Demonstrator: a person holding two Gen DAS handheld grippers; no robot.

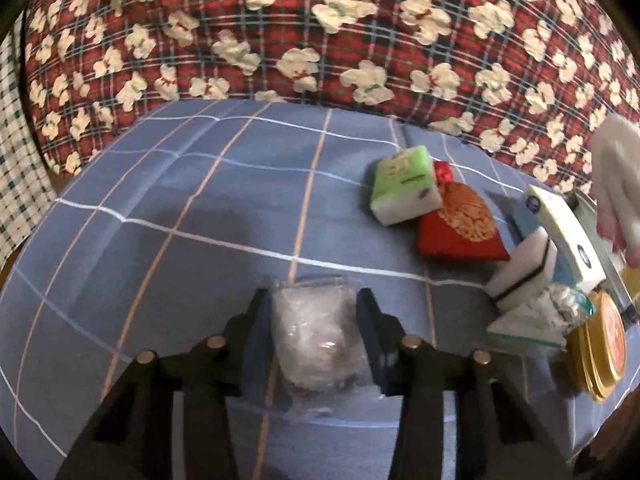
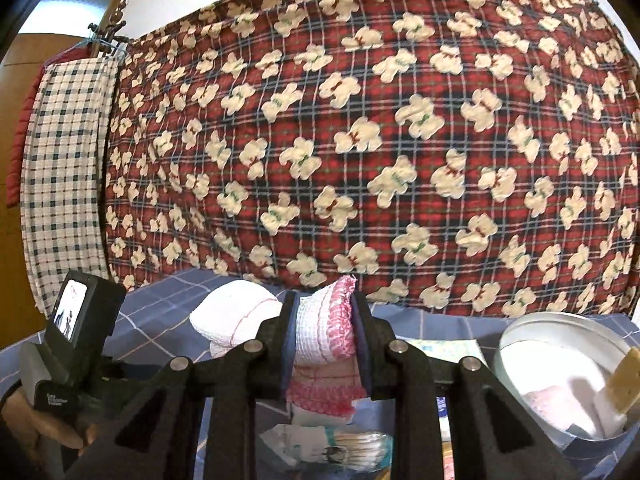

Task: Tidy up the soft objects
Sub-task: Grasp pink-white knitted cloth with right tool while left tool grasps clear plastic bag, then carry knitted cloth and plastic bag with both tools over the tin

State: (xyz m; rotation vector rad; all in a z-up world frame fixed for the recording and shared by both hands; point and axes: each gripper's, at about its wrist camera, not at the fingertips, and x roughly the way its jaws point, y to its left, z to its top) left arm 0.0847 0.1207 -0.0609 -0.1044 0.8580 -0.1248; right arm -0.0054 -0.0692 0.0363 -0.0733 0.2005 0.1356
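Note:
My left gripper (image 1: 316, 308) is shut on a clear plastic bag of white cotton (image 1: 318, 336), held low over the blue checked cloth (image 1: 180, 208). My right gripper (image 2: 325, 312) is shut on a folded white and pink towel (image 2: 326, 332) and holds it up in the air; it also shows at the right edge of the left wrist view (image 1: 618, 184). To the right on the cloth lie a green tissue pack (image 1: 406, 186), a red pouch (image 1: 460, 224), a white sponge (image 1: 524, 276) and a blue-and-white tissue pack (image 1: 560, 232).
A round metal tin (image 2: 560, 376) at the right holds a pink cloth and a sponge. A gold tin lid (image 1: 600, 348) and a bag of cotton swabs (image 2: 340, 446) lie near the pile. A red teddy-bear quilt (image 2: 360, 140) hangs behind. The left gripper's body (image 2: 68, 344) is at left.

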